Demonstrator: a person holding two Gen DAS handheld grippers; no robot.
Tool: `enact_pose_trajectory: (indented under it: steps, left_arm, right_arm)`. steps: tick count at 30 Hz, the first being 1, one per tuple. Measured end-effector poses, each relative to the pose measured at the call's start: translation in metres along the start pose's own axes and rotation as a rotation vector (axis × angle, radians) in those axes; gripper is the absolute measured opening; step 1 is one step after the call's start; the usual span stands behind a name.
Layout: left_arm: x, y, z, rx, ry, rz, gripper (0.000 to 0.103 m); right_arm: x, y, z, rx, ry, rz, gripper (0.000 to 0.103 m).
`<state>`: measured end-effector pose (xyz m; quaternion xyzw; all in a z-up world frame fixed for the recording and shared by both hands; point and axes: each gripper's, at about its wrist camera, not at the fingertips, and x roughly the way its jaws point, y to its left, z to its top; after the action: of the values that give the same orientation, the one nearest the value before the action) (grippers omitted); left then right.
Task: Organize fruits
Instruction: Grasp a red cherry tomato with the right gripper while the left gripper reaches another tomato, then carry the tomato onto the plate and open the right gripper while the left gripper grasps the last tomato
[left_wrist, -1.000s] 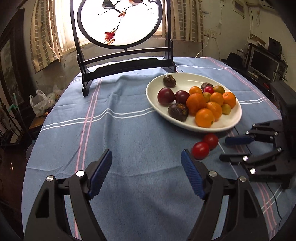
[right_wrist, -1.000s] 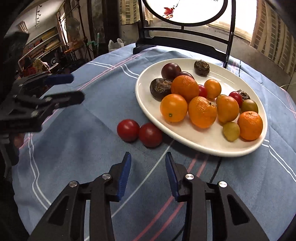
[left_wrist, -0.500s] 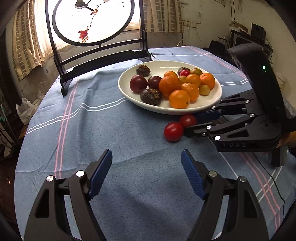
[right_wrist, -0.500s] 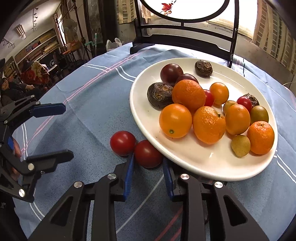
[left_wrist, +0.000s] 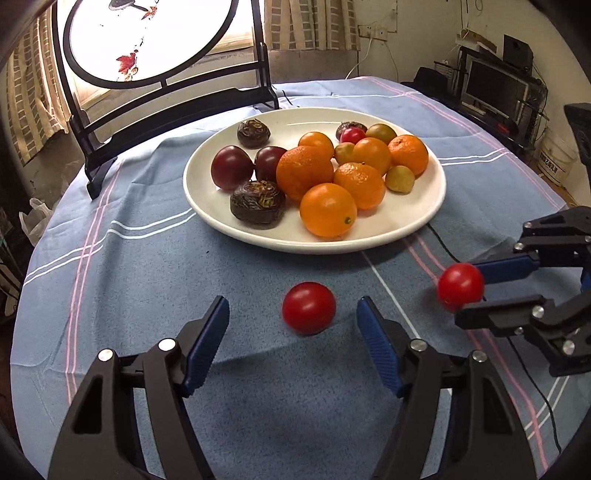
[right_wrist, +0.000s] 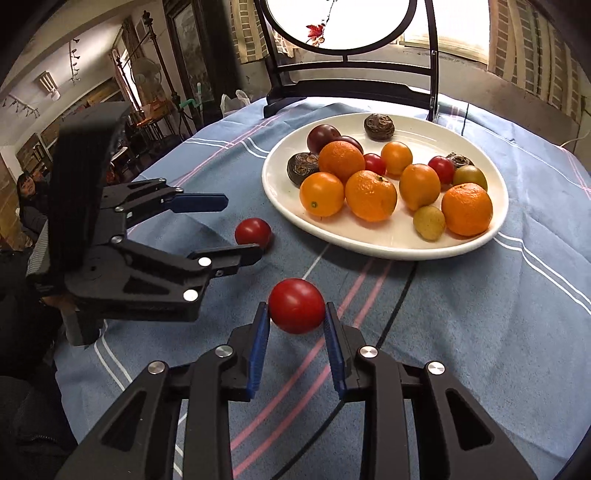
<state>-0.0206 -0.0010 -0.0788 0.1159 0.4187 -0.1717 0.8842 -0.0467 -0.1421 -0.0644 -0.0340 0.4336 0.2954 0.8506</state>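
The left gripper (left_wrist: 291, 332) hangs low over the table (left_wrist: 147, 280), jaws closing around a loose red tomato (left_wrist: 309, 308) that lies straight ahead between them, not yet pinched. To its right, the right gripper (right_wrist: 296, 325) clamps a second tomato (right_wrist: 296, 305), lifted short of the white plate (right_wrist: 391, 247).

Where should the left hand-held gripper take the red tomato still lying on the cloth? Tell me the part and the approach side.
Grip the loose tomato across its widest middle, one pad on each flank. Come from the near side, angled down. It is round and smooth, lies free on the tablecloth, and is already centred ahead of the closing left hand-held gripper, whose pads have not touched it.
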Motion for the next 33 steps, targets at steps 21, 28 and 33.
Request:
enact_pose_trajectory:
  steps: [21,28,33]
  left_arm:
    - [-0.018,-0.015,-0.005,0.004,-0.013,0.027,0.037]
    - [-0.033,-0.029,-0.003,0.044,-0.042,0.054,0.037]
    - [-0.033,-0.036,0.001,0.06,-0.044,0.055,0.037]
  right_arm:
    - [-0.009,0.009,-0.014,-0.017,0.001,0.02,0.03]
    - [-0.018,0.013,-0.017,-0.026,-0.011,0.03,0.03]
    - [-0.014,0.013,-0.021,-0.041,0.018,0.026,0.03]
